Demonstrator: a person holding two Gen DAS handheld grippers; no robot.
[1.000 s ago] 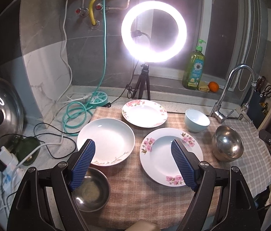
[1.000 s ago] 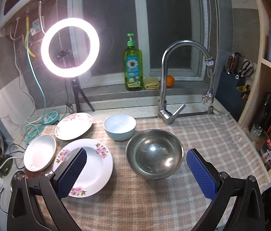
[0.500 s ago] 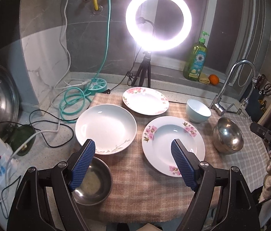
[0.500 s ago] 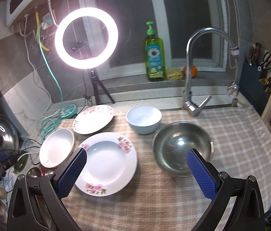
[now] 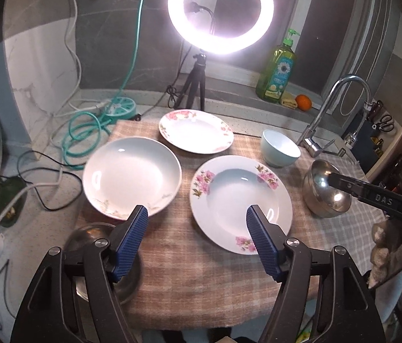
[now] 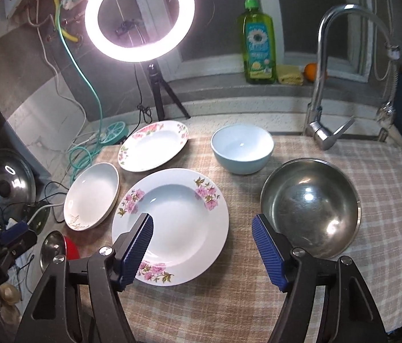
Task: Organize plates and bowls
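Blue ribbed pads (image 6: pixel 266 245) on the right gripper (image 6: pixel 202 245) stand apart with nothing between them, though its jaws have just been narrowing. They straddle the near right rim of the big floral plate (image 6: pixel 172 217), which lies flat on the checked cloth (image 6: pixel 386 200), so I'd judge this is a line-up for that rim. Just right of the pads sits the steel bowl (image 6: pixel 309 203), clear of them. Over to the left gripper (image 5: pixel 196 237): jaws spread too, also just closing a little, empty, hovering above bare cloth between the plain white dish (image 5: pixel 131 174) and that same floral plate. Farther out lie the second floral plate (image 5: pixel 196 130) and the pale blue bowl (image 5: pixel 279 148), each apart. Everything sits singly, presumably laid out for stacking, and nothing is stacked yet.
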